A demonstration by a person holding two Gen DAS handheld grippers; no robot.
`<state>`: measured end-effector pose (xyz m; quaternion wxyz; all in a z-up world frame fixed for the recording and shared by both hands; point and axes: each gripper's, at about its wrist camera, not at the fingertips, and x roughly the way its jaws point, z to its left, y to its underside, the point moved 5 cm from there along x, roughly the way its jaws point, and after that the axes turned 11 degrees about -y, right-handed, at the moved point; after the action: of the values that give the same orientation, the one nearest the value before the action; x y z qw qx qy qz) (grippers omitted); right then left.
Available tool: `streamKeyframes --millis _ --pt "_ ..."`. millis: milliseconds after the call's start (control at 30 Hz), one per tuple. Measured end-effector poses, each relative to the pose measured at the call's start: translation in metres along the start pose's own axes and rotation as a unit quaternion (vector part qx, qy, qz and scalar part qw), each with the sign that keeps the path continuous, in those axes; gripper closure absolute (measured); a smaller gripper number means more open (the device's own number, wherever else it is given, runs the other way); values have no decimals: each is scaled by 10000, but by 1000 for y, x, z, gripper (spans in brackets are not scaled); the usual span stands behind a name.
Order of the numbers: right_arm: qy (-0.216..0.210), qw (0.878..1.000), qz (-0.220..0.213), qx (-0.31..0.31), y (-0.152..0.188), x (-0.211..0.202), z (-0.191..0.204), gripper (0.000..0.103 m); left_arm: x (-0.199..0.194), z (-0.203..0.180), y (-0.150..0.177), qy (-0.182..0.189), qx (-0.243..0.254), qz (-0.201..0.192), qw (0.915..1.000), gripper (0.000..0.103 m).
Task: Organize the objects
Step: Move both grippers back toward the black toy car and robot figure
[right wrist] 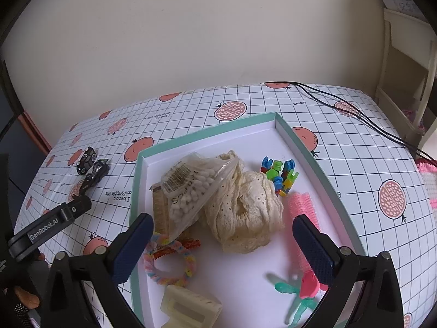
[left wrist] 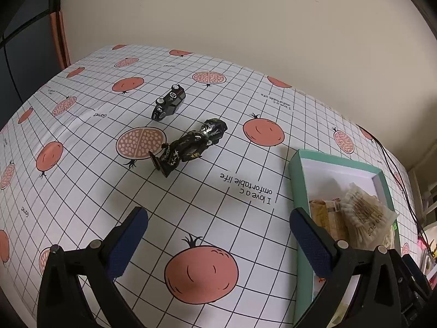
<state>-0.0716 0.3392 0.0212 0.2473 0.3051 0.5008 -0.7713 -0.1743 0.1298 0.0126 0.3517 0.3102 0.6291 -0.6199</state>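
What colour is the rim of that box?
Mint green rim, white inside; clearest in the right wrist view.

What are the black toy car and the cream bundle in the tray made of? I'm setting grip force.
Toy car: seemingly hard, glossy plastic or die-cast, judging by sharp highlights. Cream bundle: soft matte eyelet fabric, crumpled, with small punched holes.
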Motion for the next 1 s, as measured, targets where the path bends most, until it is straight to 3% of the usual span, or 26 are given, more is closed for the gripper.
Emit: streamKeyframes --millis 300,600,1000 --pt "8 10000 -36 25 -2 0 2 0 -1 5 -4 3 49 -40 10000 0" --pt "49 9998 -195 61 -7 1 13 0 2 36 -16 -16 -85 -79 9999 0" --pt "-246 9988 -337 -239 -13 18 80 0 7 112 -32 -189 -775 -34 9968 0"
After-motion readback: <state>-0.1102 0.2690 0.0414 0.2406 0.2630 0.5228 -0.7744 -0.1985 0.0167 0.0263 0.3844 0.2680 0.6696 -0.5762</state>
